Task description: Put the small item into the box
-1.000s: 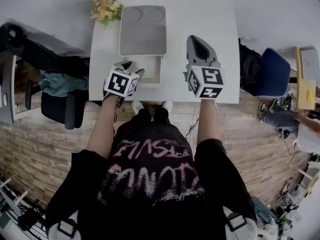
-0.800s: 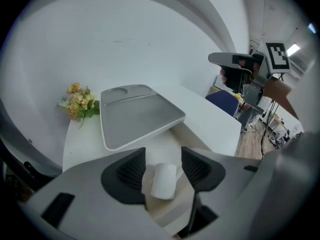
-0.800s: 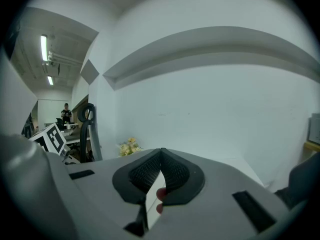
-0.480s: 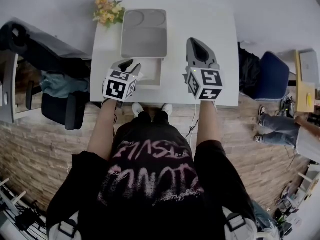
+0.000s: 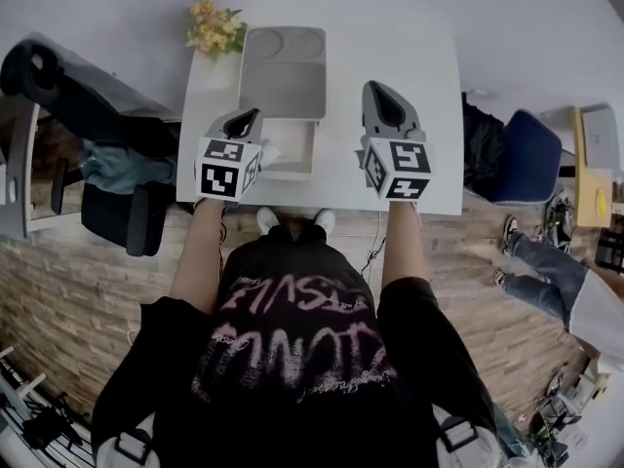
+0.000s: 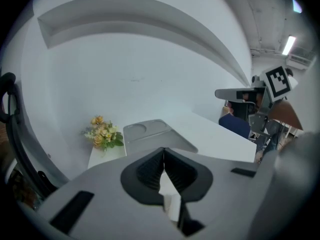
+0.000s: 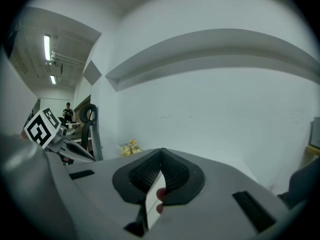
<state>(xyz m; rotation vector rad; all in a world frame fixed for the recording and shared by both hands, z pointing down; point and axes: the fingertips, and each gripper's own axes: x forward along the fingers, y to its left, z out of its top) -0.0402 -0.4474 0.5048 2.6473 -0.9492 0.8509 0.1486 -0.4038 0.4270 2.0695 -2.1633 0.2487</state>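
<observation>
The left gripper (image 5: 242, 125) and the right gripper (image 5: 386, 107) both have jaws pressed together above the table (image 5: 429, 66), with the open box (image 5: 283, 78) between them.

White table (image 5: 429, 96), rectangular, top plain. Near its middle, left of centre, a grey box (image 5: 292, 146) stands open, close to the near edge. Its lid (image 5: 283, 76) is swung back toward the far edge, two round hollows showing. Yellow flowers (image 5: 214, 27) at far left corner, just beside the lid.

box (image 5: 295, 150): near corner behind left gripper (image 5: 248, 118) | person (image 5: 546, 263): cut by right edge
</observation>
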